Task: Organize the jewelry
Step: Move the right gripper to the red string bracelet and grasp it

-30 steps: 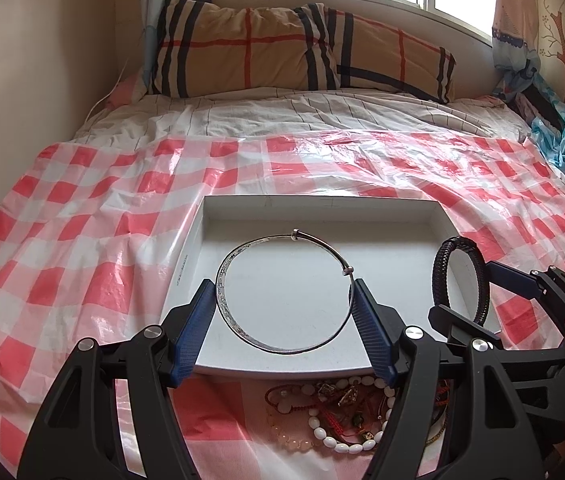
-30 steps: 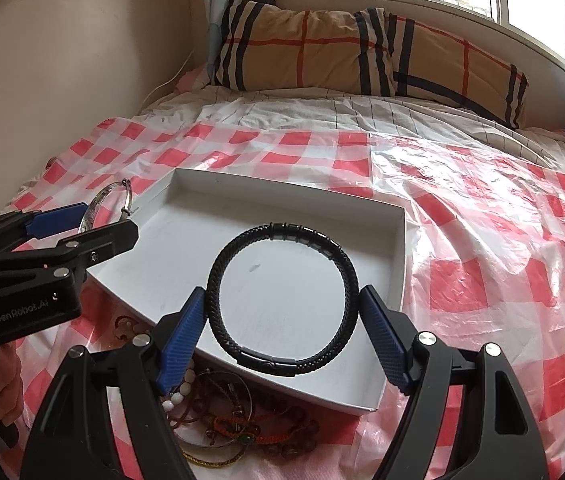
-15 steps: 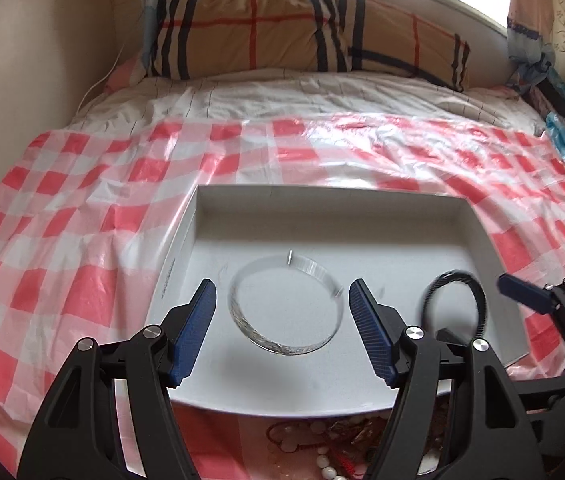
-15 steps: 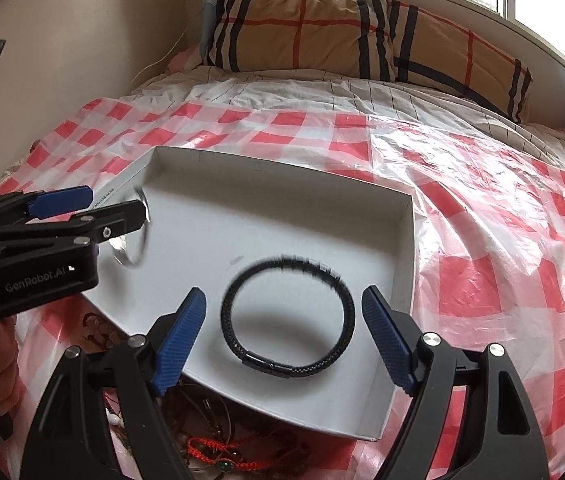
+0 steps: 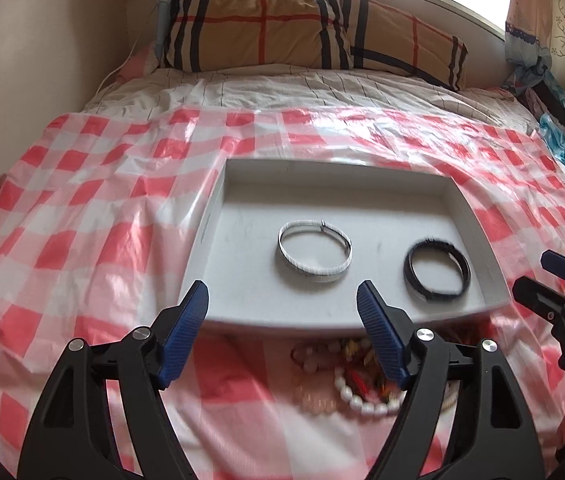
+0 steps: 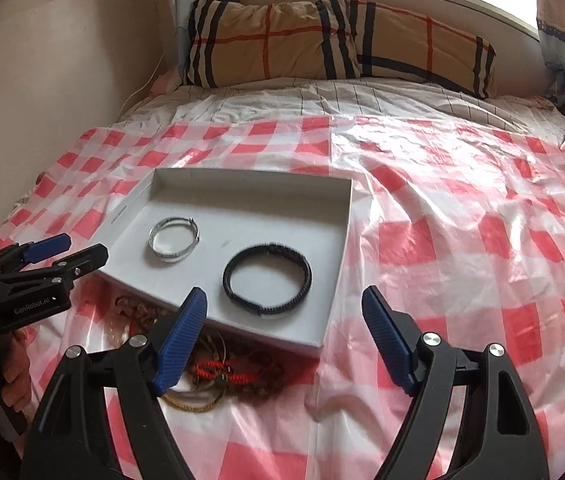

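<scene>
Two bracelets laid in white tray (image 5: 218, 208); left gripper (image 5: 282, 304), jaws just widened, and right gripper (image 6: 284, 306) empty, agape; bead pile (image 5: 346, 384) at 6 o'clock to be picked next.

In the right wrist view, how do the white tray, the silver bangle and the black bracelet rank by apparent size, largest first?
1. white tray, clearly the largest.
2. black bracelet.
3. silver bangle.
The bracelet lies nearer the camera than the bangle, so its lead over the bangle may be partly nearness; their true order is unsure.
</scene>
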A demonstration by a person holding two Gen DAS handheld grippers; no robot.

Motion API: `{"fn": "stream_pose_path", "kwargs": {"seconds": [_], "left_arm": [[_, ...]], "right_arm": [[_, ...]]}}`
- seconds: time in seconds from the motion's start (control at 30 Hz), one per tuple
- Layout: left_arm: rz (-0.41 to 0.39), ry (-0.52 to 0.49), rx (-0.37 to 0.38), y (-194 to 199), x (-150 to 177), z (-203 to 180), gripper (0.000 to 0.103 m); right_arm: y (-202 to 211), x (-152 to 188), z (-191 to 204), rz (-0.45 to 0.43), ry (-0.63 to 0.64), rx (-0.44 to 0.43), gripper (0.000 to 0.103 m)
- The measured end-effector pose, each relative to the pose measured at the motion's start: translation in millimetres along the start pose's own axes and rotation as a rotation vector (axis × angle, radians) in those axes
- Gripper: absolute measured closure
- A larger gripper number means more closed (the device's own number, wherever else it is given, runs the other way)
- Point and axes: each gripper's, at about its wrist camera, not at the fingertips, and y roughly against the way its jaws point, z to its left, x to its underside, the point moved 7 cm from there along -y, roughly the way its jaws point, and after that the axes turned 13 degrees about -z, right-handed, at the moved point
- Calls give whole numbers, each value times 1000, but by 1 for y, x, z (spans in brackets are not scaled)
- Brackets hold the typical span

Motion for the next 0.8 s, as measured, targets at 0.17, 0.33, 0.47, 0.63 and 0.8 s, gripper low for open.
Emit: {"fn": "stream_pose_path", "kwargs": {"seconds": [0.17,0.33,0.47,0.63,0.8], "left_arm": [[49,-94,-12,14,35,-8,30],[69,-154,-8,17,50,-18,30],[83,-151,-14,14,52,-17,30],[85,-128,-16,12,50,-11,30],[84,-122,-12,11,48,-10,30]], "right_arm": [[7,36,0,95,6,19,27],[2,43,4,110,36,30,29],[-5,49,9,139,37,-7,55],[-8,47,20,139,-35,-134,55],[-23,53,31,188,-27,-168,55]]}}
